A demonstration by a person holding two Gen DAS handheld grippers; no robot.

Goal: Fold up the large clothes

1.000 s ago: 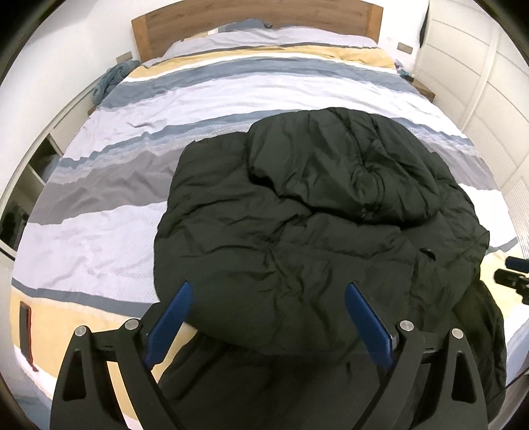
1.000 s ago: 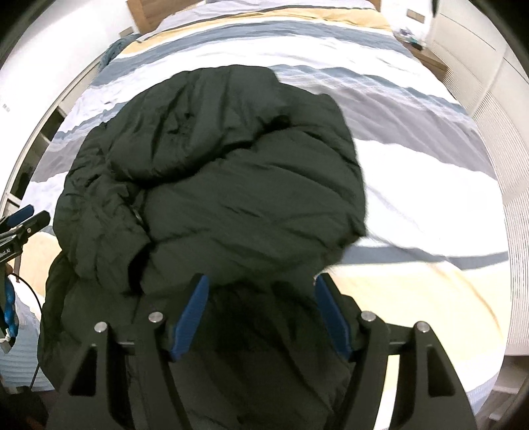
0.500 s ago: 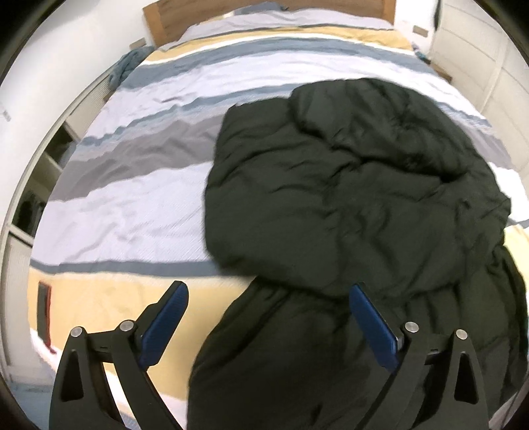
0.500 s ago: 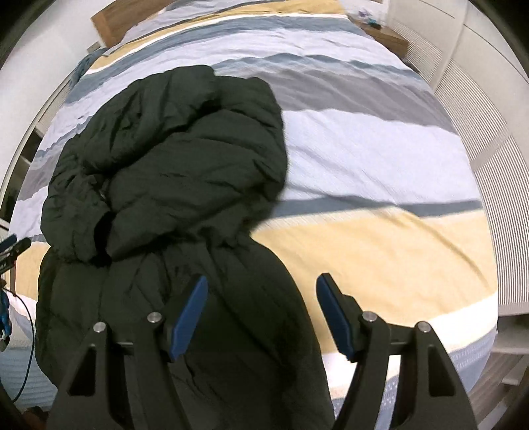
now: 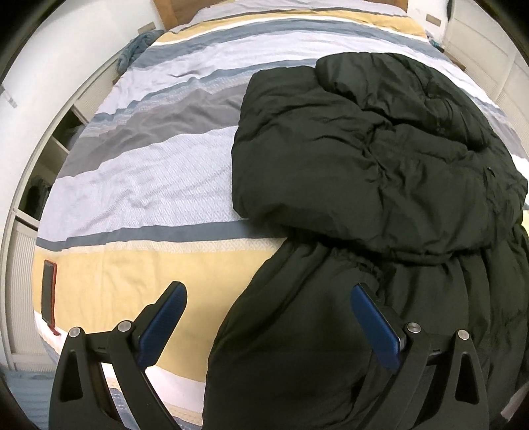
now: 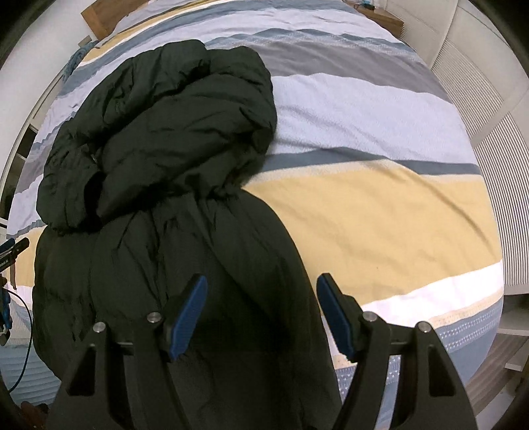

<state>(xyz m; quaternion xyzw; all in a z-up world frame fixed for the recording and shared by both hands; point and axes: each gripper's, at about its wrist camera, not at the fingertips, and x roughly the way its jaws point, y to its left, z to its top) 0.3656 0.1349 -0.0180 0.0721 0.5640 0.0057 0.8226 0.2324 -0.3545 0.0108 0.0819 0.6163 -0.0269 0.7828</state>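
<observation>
Left claw: the left gripper (image 5: 267,317) hangs with its blue pads spread wide, grasping nothing, above the near edge of the bed.
Right claw: the right gripper (image 6: 261,312) is likewise released, pads apart, poised over the coat's lower end.
Coat, look: the black puffer coat (image 5: 380,185) is dark, quilted and creased; its upper part is folded back over itself into a thick bundle, and a gathered seam crosses where the bundle meets the flatter lower part.
Coat, place: it lies on the striped duvet (image 5: 139,172), its lower end draped over the foot edge nearest the grippers.
Coat, axis: the long axis runs from the foot edge toward the wooden headboard (image 6: 99,15), folded bulk at the far end.
Far left: a dark phone (image 5: 49,291) lies on the yellow stripe.
</observation>
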